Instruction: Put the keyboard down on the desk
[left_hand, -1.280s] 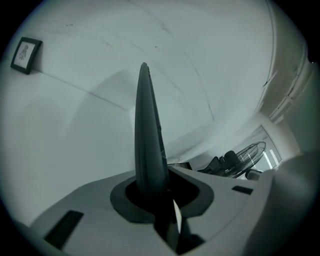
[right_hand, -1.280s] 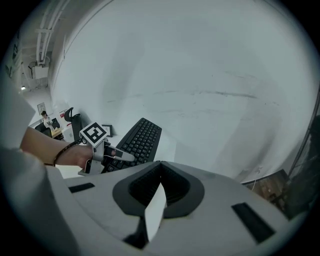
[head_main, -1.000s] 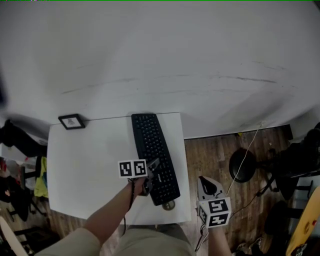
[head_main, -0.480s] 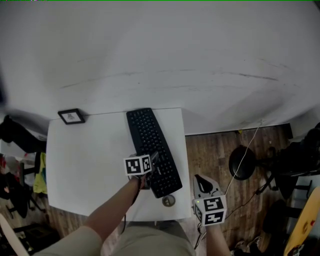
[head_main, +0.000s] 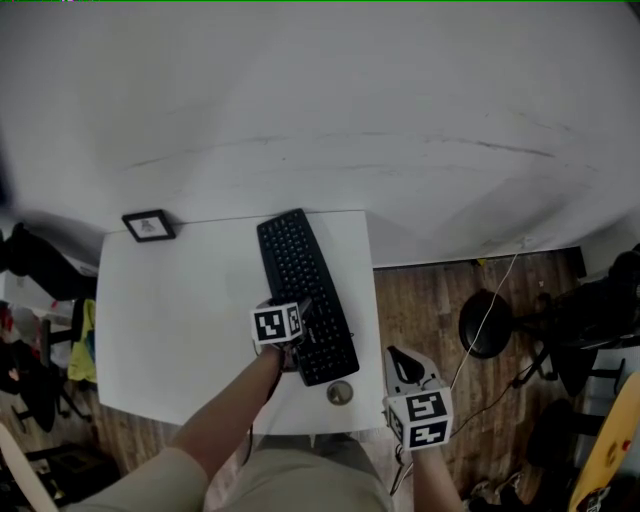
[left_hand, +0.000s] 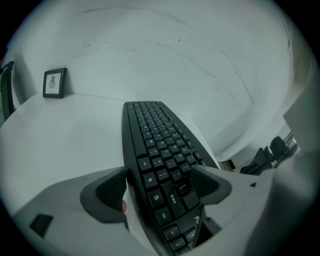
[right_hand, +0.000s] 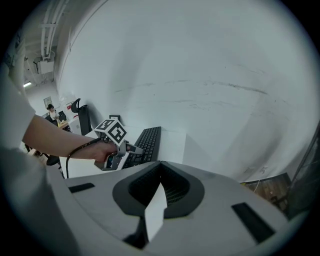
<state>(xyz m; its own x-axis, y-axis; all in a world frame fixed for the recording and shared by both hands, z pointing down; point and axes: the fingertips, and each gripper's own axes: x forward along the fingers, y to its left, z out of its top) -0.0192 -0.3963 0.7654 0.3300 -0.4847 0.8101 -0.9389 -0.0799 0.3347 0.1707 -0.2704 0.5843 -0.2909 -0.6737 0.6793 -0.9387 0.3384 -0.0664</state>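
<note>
Left gripper (left_hand: 160, 189), jaws just opened, straddles curved black keyboard (left_hand: 155, 131) (matte).

Dim, flat light; soft shadows; fisheye vignette at gripper-view edges; perhaps slight blur

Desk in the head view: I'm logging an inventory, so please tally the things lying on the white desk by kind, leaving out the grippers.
Black keyboard: 1
Small framed picture: 1
Small round object, too small to identify: 1
Total: 3
</note>
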